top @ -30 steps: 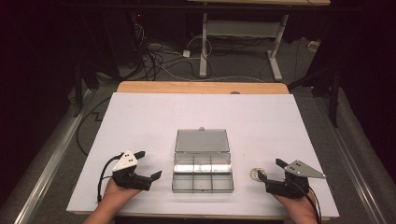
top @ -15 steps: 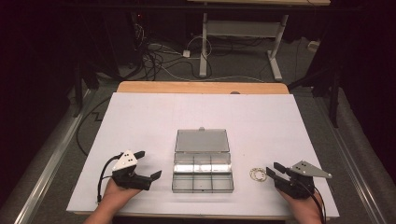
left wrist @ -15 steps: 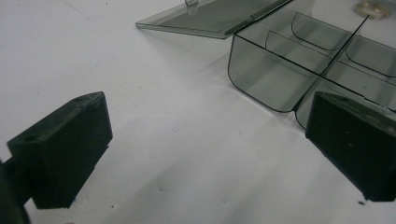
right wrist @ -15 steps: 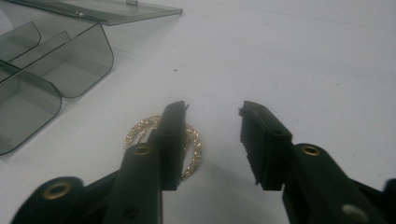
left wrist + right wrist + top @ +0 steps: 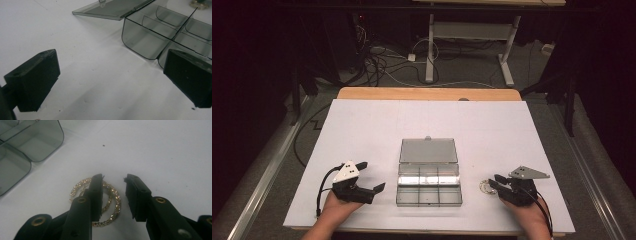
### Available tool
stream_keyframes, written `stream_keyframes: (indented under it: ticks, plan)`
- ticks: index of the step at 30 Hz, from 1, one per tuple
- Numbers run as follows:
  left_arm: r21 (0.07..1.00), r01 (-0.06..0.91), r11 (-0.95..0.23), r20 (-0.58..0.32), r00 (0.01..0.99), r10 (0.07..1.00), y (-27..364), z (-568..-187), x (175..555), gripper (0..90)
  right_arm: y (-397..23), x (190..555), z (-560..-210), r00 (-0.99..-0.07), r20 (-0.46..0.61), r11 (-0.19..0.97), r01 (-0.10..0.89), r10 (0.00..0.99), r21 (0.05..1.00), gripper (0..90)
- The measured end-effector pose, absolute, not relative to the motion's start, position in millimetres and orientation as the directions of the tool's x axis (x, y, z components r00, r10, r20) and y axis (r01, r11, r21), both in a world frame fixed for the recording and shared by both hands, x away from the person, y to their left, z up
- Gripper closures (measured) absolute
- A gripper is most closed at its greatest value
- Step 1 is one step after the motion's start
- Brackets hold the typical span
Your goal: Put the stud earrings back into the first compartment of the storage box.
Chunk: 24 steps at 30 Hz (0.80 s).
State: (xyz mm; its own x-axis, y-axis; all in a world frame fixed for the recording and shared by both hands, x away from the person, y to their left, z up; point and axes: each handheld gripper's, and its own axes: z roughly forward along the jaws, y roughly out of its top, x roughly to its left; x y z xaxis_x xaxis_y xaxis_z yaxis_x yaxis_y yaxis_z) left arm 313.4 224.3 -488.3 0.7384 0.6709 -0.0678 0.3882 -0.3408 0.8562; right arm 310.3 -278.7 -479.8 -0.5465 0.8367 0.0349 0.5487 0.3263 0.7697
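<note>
A clear plastic compartment box [image 5: 429, 184] lies open at the middle front of the table, its lid [image 5: 428, 150] folded flat away from me. Gold hoop earrings [image 5: 486, 187] lie on the white sheet just right of the box. My right gripper [image 5: 493, 181] is down at the earrings [image 5: 76, 186]. Its jaws have just been closing. In the right gripper view [image 5: 113, 177] one jaw covers the hoops' middle and their right rim lies in the gap, not pressed. My left gripper [image 5: 372, 176] rests open left of the box [image 5: 147, 40] with nothing between its jaws [image 5: 110, 62].
A white sheet [image 5: 412, 120] covers the table, and a strip of wood [image 5: 427, 93] shows at its far edge. Beyond the table are cables [image 5: 377, 65] on the floor and the legs of a desk [image 5: 430, 55].
The right gripper's jaws have narrowed a lot over the earrings and the hand has shifted slightly. The left gripper and the box have stayed put.
</note>
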Motion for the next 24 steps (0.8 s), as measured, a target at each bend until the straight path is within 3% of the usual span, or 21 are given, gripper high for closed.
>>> stream_keyframes:
  ticks: [9,24]
  plan:
    - [0.861,0.378,-0.340,-0.059,0.739,0.671,224.2,-488.3,312.0,0.4,-276.5,311.9,-481.3,-0.544,0.025,0.341,0.560,0.839,0.755,70.7]
    - [0.864,0.374,-0.338,-0.060,0.741,0.668,224.8,-488.3,311.6,0.9,-274.9,311.1,-481.4,-0.551,0.002,0.362,0.550,0.834,0.753,82.4]
